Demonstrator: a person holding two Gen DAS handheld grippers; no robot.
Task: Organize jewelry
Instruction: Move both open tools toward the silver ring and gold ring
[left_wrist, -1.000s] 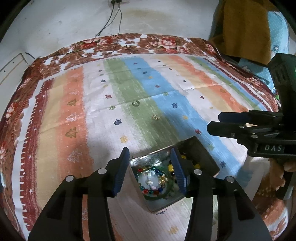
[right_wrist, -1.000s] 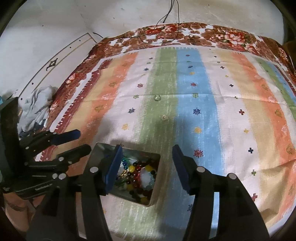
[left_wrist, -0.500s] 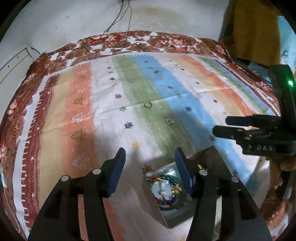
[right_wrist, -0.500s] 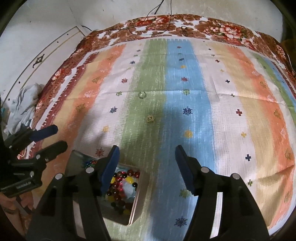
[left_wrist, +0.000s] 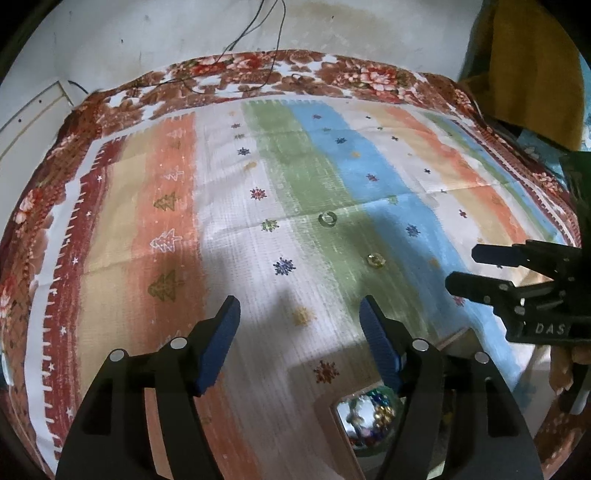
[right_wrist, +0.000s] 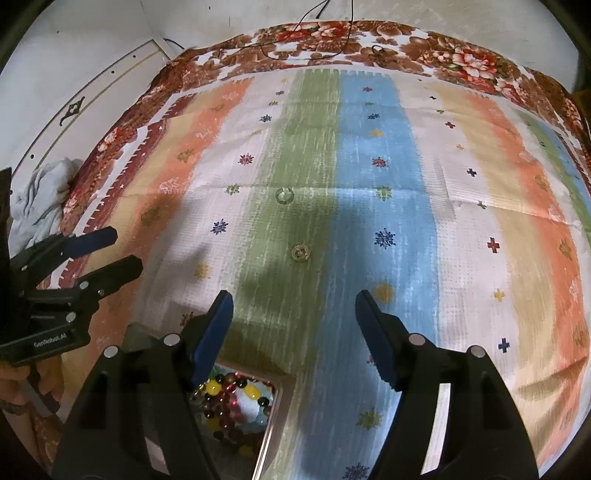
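- Striped cloth (left_wrist: 229, 206) in orange, white, green and blue, with a brown floral border, covers the work surface; a crease runs across its middle.
- Left gripper (left_wrist: 300, 325): blue-padded jaws stand apart and are opening; nothing lies between them but bare cloth. It holds nothing.
- Right gripper (right_wrist: 293, 321): jaws likewise apart and opening, with only cloth between them. It holds nothing.
- Tin (right_wrist: 275, 410): a metal box sitting on the cloth at the near edge, below and behind the tips of both grippers. In the right wrist view it lies under the left finger of the right gripper; in the left wrist view, under the right finger of the left gripper.
- Beads (right_wrist: 225, 395): red, yellow, dark and pale, heaped inside the tin.
- Ring (left_wrist: 327, 218): a small pale hoop, lying on the green stripe, well ahead of both grippers.
- Second ring (left_wrist: 376, 260): gold-toned, on the green stripe, nearer than the first and apart from it. Neither gripper touches it.
- A hand (right_wrist: 14, 384) shows at the left edge of the right wrist view, gripping the left gripper's handle.
- Grey rag (right_wrist: 40, 199) lies off the cloth at far left.
- Black wires (left_wrist: 258, 44) trail over the far border.
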